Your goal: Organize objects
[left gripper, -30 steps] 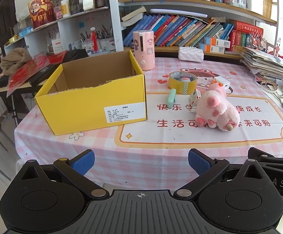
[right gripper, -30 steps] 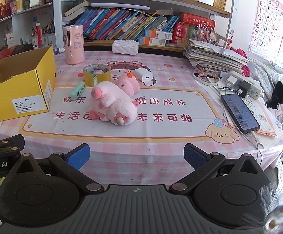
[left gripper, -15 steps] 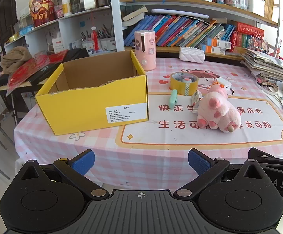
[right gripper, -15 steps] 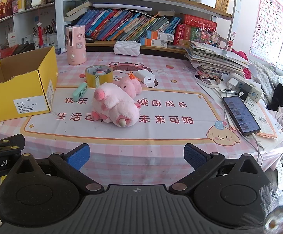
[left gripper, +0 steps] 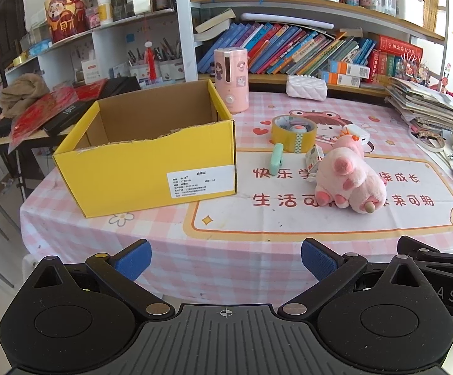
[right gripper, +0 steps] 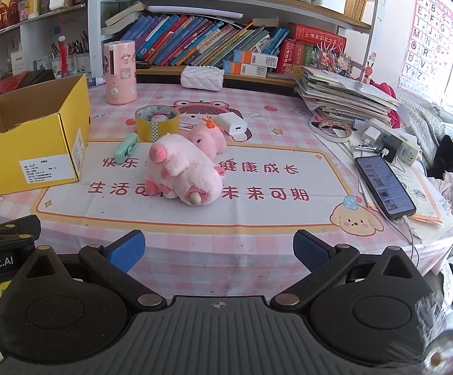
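Observation:
An open, empty yellow cardboard box (left gripper: 151, 153) (right gripper: 29, 143) stands on the table's left side. To its right lie a pink plush pig (left gripper: 348, 181) (right gripper: 182, 172), a smaller pink plush (right gripper: 209, 136), a yellow tape roll (left gripper: 293, 132) (right gripper: 157, 122), a mint-green clip (left gripper: 276, 157) (right gripper: 126, 148) and a white charger (right gripper: 234, 125). My left gripper (left gripper: 224, 259) and right gripper (right gripper: 218, 250) are both open and empty, held side by side before the table's front edge.
A pink cylinder dispenser (left gripper: 231, 79) and a white pouch (left gripper: 307, 87) stand at the back. A stack of papers (right gripper: 345, 97), a power strip (right gripper: 391, 143) and a phone (right gripper: 384, 184) lie at the right. Bookshelves (right gripper: 214, 43) rise behind the table.
Both grippers have moved slightly forward toward the table; the objects look a bit nearer. Nothing on the table has moved.

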`<state>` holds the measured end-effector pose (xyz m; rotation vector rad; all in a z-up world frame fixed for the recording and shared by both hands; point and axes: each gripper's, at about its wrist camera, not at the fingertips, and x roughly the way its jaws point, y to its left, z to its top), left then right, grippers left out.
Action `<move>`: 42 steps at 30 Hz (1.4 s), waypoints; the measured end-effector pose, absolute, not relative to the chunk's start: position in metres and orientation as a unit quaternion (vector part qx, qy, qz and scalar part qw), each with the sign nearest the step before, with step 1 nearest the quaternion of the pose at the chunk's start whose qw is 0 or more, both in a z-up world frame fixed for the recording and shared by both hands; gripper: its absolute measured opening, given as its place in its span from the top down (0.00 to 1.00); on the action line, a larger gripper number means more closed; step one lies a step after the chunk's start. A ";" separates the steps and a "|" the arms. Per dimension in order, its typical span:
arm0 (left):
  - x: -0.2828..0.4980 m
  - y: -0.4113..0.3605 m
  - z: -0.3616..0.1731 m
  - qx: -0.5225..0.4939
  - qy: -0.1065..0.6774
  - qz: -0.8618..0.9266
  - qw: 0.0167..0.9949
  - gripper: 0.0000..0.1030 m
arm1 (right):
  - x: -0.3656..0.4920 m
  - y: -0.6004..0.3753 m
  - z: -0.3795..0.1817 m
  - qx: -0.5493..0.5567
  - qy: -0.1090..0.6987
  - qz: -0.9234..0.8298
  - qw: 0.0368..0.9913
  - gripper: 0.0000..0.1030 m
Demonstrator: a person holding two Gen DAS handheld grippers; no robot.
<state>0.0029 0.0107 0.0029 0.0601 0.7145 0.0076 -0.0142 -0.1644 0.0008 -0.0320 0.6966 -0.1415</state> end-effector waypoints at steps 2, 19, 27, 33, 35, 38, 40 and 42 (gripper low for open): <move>0.003 0.011 0.003 0.029 0.350 0.004 0.936 0.00 | -0.014 -0.164 0.000 -0.016 0.341 -0.069 0.937 0.01; 0.006 0.013 0.001 0.025 0.348 -0.005 0.937 0.00 | -0.011 -0.159 0.001 -0.017 0.339 -0.070 0.938 0.02; 0.006 0.014 0.001 0.023 0.348 -0.010 0.937 0.00 | -0.011 -0.159 0.001 -0.017 0.337 -0.068 0.939 0.05; 0.007 0.014 0.001 0.019 0.350 -0.013 0.937 0.01 | -0.011 -0.158 0.001 -0.018 0.338 -0.069 0.939 0.06; 0.008 0.014 0.001 0.019 0.351 -0.014 0.936 0.01 | -0.011 -0.158 0.001 -0.019 0.338 -0.069 0.938 0.06; 0.009 0.013 0.001 0.018 0.351 -0.014 0.936 0.01 | -0.011 -0.159 0.001 -0.018 0.338 -0.069 0.938 0.06; 0.010 0.012 0.000 0.016 0.352 -0.014 0.936 0.01 | -0.010 -0.159 0.000 -0.017 0.340 -0.067 0.938 0.07; 0.012 0.011 0.000 0.015 0.354 -0.014 0.935 0.01 | -0.009 -0.160 -0.001 -0.014 0.343 -0.061 0.937 0.09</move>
